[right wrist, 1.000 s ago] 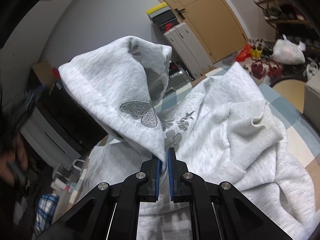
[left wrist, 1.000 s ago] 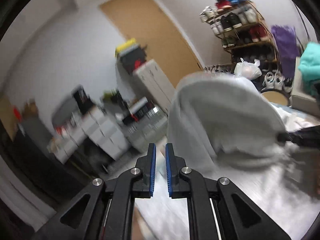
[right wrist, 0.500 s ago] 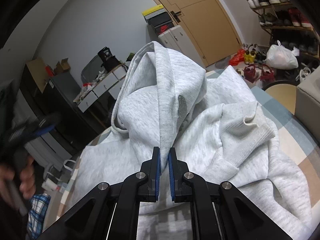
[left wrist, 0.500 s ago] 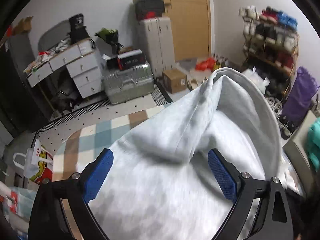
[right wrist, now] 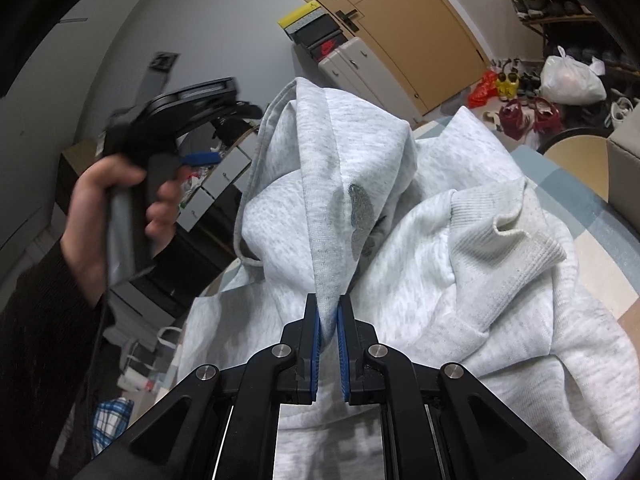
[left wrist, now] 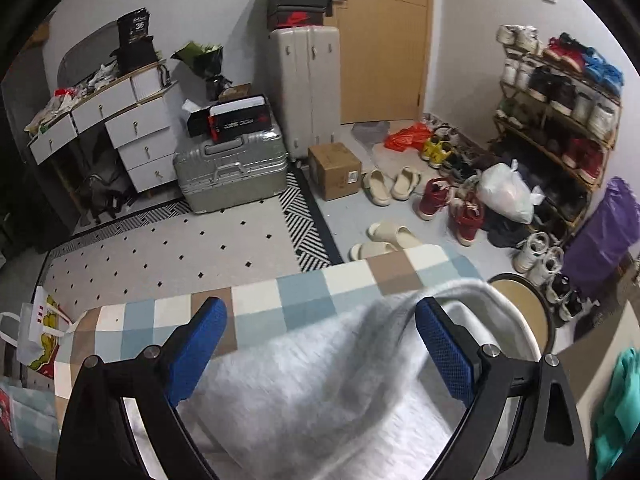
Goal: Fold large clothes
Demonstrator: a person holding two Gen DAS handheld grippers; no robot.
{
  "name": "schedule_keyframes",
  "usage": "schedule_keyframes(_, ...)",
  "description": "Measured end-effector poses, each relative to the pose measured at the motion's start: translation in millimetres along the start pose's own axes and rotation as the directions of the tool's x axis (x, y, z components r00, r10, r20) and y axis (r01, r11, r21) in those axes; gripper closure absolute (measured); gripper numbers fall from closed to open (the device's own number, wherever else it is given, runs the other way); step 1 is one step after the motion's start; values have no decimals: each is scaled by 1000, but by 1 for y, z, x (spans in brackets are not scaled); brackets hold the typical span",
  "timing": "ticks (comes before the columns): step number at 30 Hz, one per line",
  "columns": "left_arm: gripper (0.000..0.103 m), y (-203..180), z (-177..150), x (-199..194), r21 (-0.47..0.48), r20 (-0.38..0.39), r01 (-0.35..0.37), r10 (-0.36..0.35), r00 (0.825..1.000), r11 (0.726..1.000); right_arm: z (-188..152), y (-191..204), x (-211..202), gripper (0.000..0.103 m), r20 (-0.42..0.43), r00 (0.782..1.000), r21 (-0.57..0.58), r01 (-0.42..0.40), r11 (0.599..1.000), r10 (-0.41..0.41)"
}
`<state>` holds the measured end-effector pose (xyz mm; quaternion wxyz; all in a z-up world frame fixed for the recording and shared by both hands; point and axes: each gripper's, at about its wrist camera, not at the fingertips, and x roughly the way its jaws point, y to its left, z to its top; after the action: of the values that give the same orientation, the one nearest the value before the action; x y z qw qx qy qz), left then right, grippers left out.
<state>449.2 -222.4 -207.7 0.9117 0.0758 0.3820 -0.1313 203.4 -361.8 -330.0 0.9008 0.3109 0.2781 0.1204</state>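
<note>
Pale grey hoodie [right wrist: 460, 264]: matt, fuzzy fleece cloth with ribbed knit cuff. Silver ribbed suitcase [left wrist: 232, 172]: glossy metal. Brown box [left wrist: 335, 170]: matt cardboard.

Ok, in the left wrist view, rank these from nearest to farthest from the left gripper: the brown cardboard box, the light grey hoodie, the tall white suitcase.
1. Light grey hoodie, lying between the open fingers of the left gripper.
2. Brown cardboard box, on the floor beyond the checked cover.
3. Tall white suitcase, upright beside the door.
</note>
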Motion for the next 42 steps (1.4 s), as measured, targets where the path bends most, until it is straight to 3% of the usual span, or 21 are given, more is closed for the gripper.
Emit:
schedule_keyframes(8,10,13,-14,-12,-23,-50,108,-109,993,994,-2,2,1,94,-8,1000,-2,10,1000,-10)
schedule_keyframes(10,10,11,-14,-9,-9,-63,71,-71,995,997,-2,3,0,94,-7,1000,-1,10,1000,-10)
schedule_keyframes(12,10,11,-13,-4,15,-63,-11,12,998,1000,-1,3,1,94,-7,1000,-1,14,1000,-14)
schedule_keyframes(15,13,16,-12,5,-20,-60,-71,70,996,997,-1,2,0,94,-6,1000,-1,13,1000,-13)
schedule_keyframes(17,35,16,-11,11,-25,-74,-95,93,993,995,-1,2,-1,94,-4,1000,-2,11,1000,-11)
schedule_keyframes(19,93,11,-10,23,-9,-138,-66,64,988,998,-1,3,-1,94,-4,1000,-4,10,1000,-10)
schedule_keyframes(20,97,6,-10,29,9,-174,-36,37,984,999,-1,3,0,94,-5,1000,-4,8,1000,-8)
schedule_keyframes(25,91,-19,-10,38,148,-184,-61,89,979,987,-1,3,0,94,-9,1000,-6,7,1000,-7)
schedule_keyframes(28,93,-12,-10,44,103,-261,38,-10,965,994,-1,3,1,94,-11,1000,-1,7,1000,-7)
schedule_keyframes(30,102,-8,-10,39,94,-257,50,-24,966,994,-1,3,1,94,-11,1000,-2,7,1000,-7)
schedule_keyframes(35,102,4,1,-21,113,-70,24,-17,997,993,-1,2,1,94,-14,1000,6,5,1000,-5)
schedule_keyframes(37,102,11,-1,-46,126,-10,6,-5,1000,992,0,2,0,94,-13,1000,7,5,1000,-5)
schedule_keyframes(39,103,26,-10,-75,101,7,60,-61,998,993,-1,2,-1,94,-8,1000,7,5,1000,-5)
schedule_keyframes(42,103,46,-33,-110,86,52,70,-75,996,994,0,2,0,94,-9,1000,5,8,1000,-8)
